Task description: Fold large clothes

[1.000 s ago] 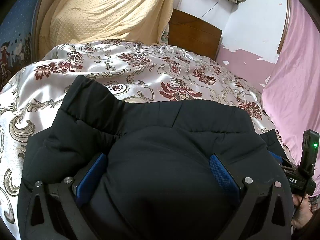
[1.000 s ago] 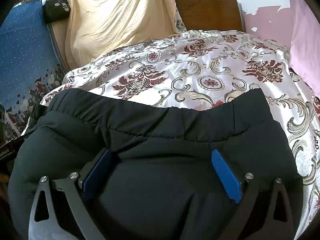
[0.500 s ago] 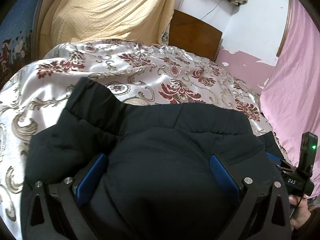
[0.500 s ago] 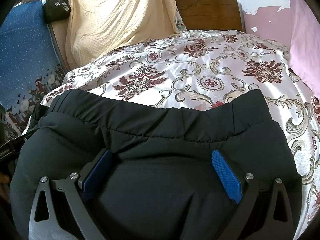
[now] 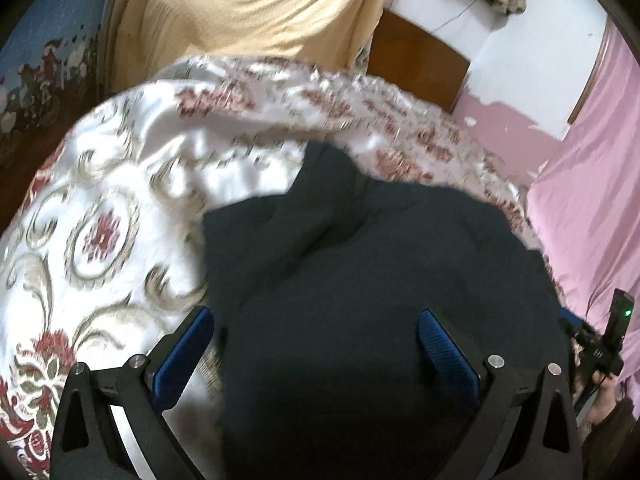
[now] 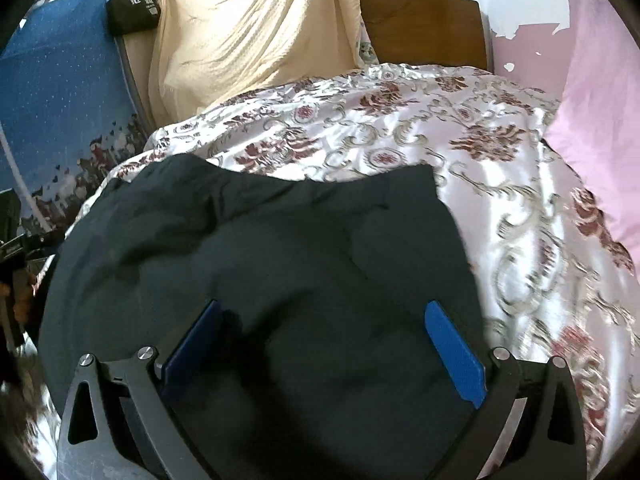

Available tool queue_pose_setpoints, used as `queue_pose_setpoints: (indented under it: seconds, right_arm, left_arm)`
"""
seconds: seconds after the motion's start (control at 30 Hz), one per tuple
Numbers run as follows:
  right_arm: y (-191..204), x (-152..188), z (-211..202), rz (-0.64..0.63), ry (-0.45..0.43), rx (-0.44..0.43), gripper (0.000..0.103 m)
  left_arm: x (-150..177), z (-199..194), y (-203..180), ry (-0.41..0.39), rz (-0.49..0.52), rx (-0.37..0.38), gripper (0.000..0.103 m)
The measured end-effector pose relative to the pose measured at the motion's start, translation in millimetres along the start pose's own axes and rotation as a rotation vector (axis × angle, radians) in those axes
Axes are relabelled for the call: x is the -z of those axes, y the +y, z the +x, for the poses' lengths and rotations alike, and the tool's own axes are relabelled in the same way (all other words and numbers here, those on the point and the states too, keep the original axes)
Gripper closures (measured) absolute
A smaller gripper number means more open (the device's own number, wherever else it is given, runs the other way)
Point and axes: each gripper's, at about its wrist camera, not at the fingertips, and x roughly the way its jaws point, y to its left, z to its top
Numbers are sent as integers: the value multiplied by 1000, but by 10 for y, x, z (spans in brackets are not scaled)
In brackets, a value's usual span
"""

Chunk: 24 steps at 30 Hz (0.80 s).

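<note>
A large black padded garment (image 5: 372, 280) lies folded on the floral satin bedspread (image 5: 100, 232). My left gripper (image 5: 316, 344) is open, its blue pads (image 5: 184, 348) wide apart over the garment's left part; the left pad is past its edge, over the bedspread. In the right wrist view the same garment (image 6: 260, 264) fills the lower middle, and my right gripper (image 6: 324, 340) is open above it with its blue pads (image 6: 452, 352) spread. The right gripper also shows at the edge of the left wrist view (image 5: 604, 344).
The bedspread (image 6: 500, 184) extends far and to the right. A cream cloth (image 6: 248, 32) hangs at the back, next to a wooden headboard (image 6: 424, 28). A pink curtain (image 5: 592, 208) hangs on the right, a blue patterned cloth (image 6: 60, 92) on the left with a black bag (image 6: 132, 8).
Both views have swung: the left gripper moved left so bedspread now shows under its left pad, and the right gripper shifted right. The garment's shape has changed slightly. Both grippers stay open.
</note>
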Motion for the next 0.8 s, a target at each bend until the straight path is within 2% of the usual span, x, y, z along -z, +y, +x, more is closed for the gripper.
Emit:
queue_pose_setpoints:
  seconds: [0.1, 0.23, 0.37, 0.53, 0.67, 0.8]
  right_arm:
    - [-143, 77, -54, 31, 23, 21, 3]
    - [-260, 159, -5, 67, 48, 23, 2]
    - [-438, 273, 80, 160, 78, -55, 2]
    - [-756, 454, 311, 364, 178, -247, 2]
    - [-760, 434, 394, 336, 224, -282, 2]
    - [-774, 422, 525, 353, 255, -359, 1]
  left_arm:
    - [105, 64, 167, 53, -36, 42, 0]
    - [192, 122, 266, 71, -60, 82, 0]
    - [245, 195, 265, 104, -18, 146, 0]
    - [275, 258, 233, 142, 25, 245, 0]
    - [287, 292, 224, 149, 26, 284, 0]
    - [289, 319, 233, 144, 24, 300, 0]
